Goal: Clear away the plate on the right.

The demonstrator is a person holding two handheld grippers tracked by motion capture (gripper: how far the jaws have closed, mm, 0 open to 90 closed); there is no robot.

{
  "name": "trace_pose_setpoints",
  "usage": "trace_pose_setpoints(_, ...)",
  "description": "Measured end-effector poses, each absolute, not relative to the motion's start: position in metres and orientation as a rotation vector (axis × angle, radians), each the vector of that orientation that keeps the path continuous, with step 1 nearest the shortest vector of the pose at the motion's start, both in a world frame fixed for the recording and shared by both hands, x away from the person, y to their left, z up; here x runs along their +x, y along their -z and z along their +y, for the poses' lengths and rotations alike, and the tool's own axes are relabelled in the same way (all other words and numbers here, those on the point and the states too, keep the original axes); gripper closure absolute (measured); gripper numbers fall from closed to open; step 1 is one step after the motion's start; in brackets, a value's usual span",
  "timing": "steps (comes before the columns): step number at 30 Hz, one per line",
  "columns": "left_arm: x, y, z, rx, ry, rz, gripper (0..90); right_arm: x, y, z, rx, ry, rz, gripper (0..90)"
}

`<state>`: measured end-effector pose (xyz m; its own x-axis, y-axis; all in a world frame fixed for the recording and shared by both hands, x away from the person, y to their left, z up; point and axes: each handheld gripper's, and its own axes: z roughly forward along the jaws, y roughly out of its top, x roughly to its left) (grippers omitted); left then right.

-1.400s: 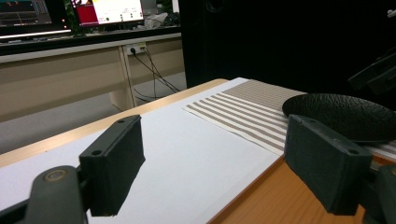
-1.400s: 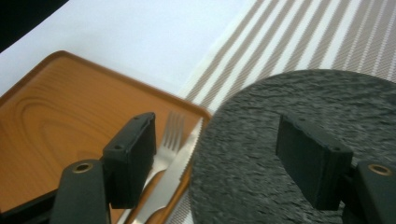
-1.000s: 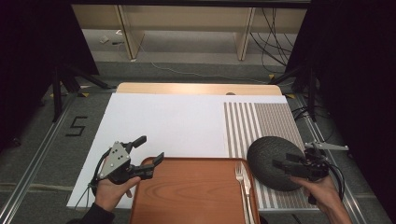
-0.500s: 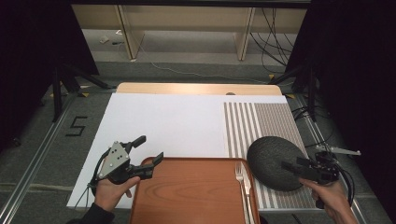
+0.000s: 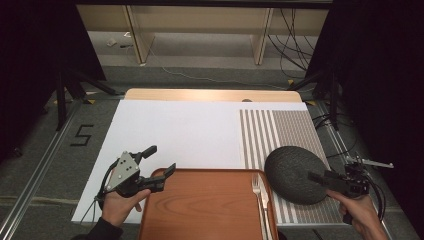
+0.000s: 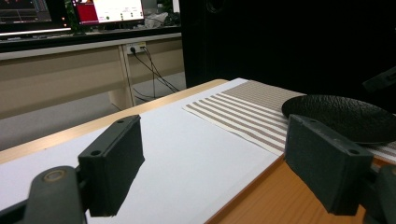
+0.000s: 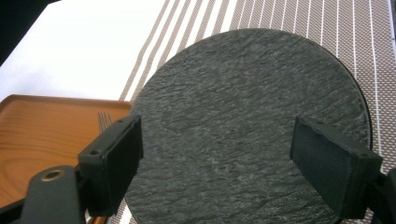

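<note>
Right now my right hand-held gripper (image 5: 320,178) hovers over the near-right edge of the dark slate plate (image 5: 295,173), jaws spread wide w/ nothing pinched; they've just been opening and only the plate's surface shows between them in the right gripper view. Plate (image 7: 252,126) is round, so no real long axis; it lies flat, face up, on the striped placemat (image 5: 285,130) at the worktop's (image 5: 210,95) right side, its left rim just beside the wooden tray (image 5: 200,205). A fork (image 5: 260,197) lies along the tray's right edge, tines pointing away from me, long axis running near-to-far. My left hand-held gripper (image 5: 160,162) sits at the tray's near-left corner, jaws apart & empty, pointing across twd the plate (image 6: 345,116). White sheet (image 5: 180,135) covers the rest of the worktop.
</note>
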<state>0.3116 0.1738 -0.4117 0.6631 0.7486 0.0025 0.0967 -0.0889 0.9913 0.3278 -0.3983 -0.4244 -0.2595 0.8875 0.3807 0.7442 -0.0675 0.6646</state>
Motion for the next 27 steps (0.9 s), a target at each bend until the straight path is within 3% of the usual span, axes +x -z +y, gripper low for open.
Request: trace_pose_setpoints(27,0.312,0.412,0.174,1.587,-0.612,0.728,19.4,0.332,0.435,-0.415,1.936,-1.136,1.969,19.1)
